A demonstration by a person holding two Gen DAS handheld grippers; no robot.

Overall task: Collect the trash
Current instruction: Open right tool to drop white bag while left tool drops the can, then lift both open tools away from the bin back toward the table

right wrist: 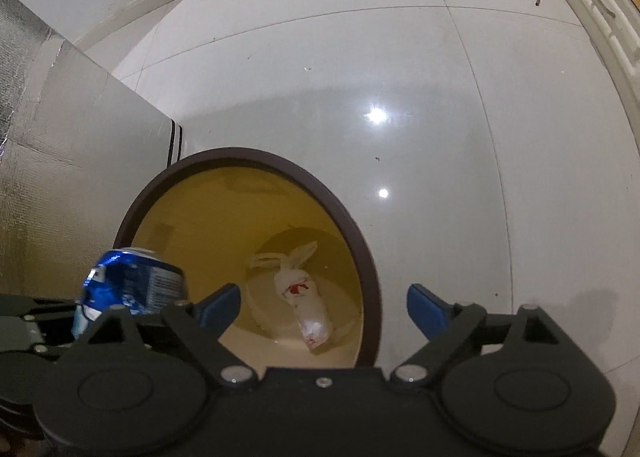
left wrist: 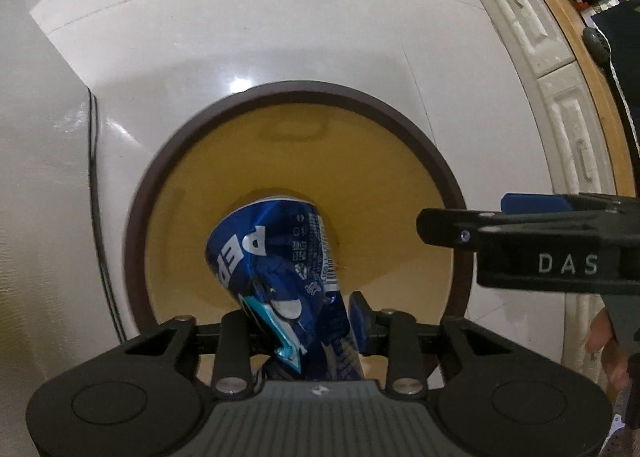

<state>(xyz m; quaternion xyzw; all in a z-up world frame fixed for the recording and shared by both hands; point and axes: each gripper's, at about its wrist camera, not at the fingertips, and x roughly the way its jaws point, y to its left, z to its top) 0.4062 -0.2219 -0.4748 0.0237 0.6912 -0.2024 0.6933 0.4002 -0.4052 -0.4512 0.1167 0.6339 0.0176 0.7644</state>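
Done: knotted white plastic bag lies in brown-rimmed yellow bin | right claw spread, empty | left claw pinching crushed blue can over bin's 6 o'clock | left: drop can

Both wrist views look steeply down, close above the same bin.

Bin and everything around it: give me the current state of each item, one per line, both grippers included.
Bin: open-topped, upright on the floor.
Can: crushed, between the left gripper's fingers, over the bin's mouth.
Tied bag: lying at the bottom of the bin.
Left gripper: can between its fingers; whether the pads press it is unclear.
Right gripper: open, empty, above the bin.
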